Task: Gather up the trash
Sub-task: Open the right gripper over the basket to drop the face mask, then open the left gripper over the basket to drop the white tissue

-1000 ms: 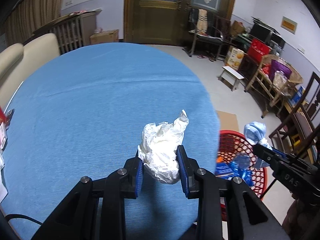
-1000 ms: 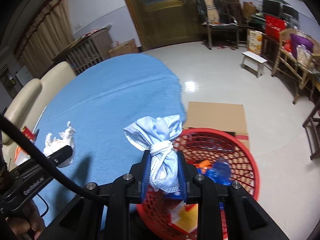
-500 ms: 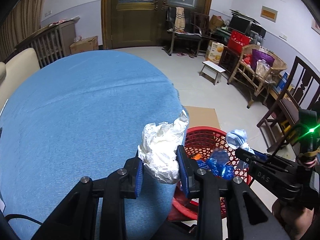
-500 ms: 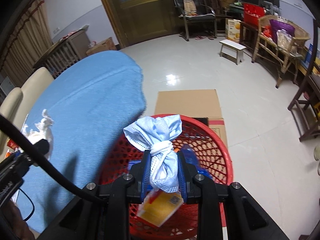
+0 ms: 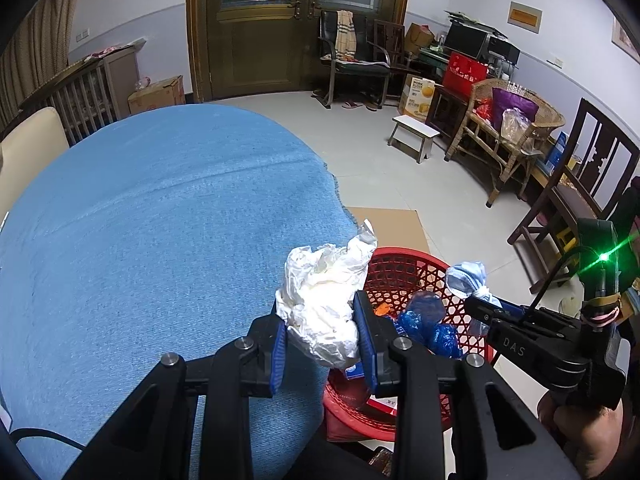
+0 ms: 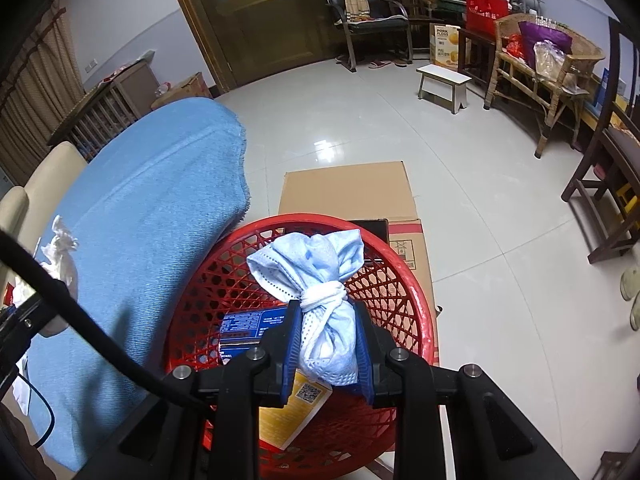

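My left gripper (image 5: 323, 344) is shut on a crumpled white paper wad (image 5: 324, 304) and holds it over the table's right edge, beside the red mesh basket (image 5: 404, 264). My right gripper (image 6: 326, 350) is shut on a knotted light-blue face mask (image 6: 316, 280) and holds it above the red basket (image 6: 416, 296). The mask (image 5: 466, 278) and right gripper also show in the left wrist view, over the basket's right side. The basket holds blue plastic (image 5: 430, 320), a blue packet (image 6: 244, 324) and a yellow packet (image 6: 292, 412).
A table with a blue cloth (image 5: 160, 240) lies to the left of the basket. Flattened cardboard (image 6: 348, 188) lies on the tiled floor beyond the basket. A dark wooden chair (image 5: 576, 200), a wicker bench (image 5: 508, 128) and a white stool (image 5: 414, 132) stand at the right.
Both grippers have moved right, off the table toward the basket. The mask has gone from the basket's near rim to over its middle. Both grips have stayed shut.
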Demonstrator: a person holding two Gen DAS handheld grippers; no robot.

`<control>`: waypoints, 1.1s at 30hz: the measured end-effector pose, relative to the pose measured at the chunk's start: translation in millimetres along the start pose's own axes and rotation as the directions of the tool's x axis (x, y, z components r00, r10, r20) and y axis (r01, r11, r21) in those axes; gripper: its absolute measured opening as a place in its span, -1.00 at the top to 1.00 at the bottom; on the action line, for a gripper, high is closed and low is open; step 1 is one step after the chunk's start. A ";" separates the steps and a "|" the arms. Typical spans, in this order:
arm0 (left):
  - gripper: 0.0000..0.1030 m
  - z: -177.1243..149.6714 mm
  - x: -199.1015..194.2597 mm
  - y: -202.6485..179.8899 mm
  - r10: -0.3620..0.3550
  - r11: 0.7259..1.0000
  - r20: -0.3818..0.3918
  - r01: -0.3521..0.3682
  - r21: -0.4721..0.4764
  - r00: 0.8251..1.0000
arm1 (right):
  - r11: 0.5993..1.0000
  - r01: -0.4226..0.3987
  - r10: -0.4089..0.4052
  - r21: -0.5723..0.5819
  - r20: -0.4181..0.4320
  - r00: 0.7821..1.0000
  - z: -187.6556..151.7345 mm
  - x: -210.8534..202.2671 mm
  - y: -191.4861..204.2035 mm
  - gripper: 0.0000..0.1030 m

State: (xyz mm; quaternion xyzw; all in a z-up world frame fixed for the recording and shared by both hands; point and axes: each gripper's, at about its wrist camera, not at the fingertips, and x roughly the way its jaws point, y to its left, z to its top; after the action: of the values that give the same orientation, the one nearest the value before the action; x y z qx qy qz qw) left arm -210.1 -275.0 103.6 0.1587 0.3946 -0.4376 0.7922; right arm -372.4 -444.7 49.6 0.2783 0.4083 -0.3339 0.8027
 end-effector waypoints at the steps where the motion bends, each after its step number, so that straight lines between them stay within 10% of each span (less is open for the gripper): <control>1: 0.37 0.2 0.3 -1.0 -0.001 1.000 0.000 0.001 0.003 1.000 | 1.000 0.001 -0.001 0.003 0.000 1.000 0.1 0.0 -0.6 0.48; 15: 0.37 0.6 5.7 -14.5 -0.009 1.000 -0.011 0.009 0.019 1.000 | 0.999 -0.014 0.015 0.029 -0.026 1.000 2.5 5.5 -5.1 0.42; 17: 0.37 0.9 7.0 -16.8 -0.011 1.000 -0.014 0.011 0.024 1.000 | 0.999 -0.013 0.014 0.040 -0.029 0.999 2.6 6.6 -7.2 0.29; 19: 0.37 1.8 8.4 -18.8 -0.012 1.000 -0.017 0.013 0.027 1.000 | 0.998 -0.017 0.017 0.057 -0.010 1.000 3.6 3.1 -10.6 -0.36; 33: 0.37 2.7 26.2 -42.4 -0.042 0.997 -0.064 0.046 0.062 0.997 | 0.992 -0.034 0.015 0.123 0.155 0.988 29.1 -41.0 -27.2 -0.36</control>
State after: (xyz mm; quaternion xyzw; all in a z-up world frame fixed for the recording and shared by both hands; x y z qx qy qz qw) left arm -235.5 -315.4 89.3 0.1886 0.4084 -0.4620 0.7643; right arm -397.7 -469.9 94.3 0.3066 0.3197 -0.3695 0.8168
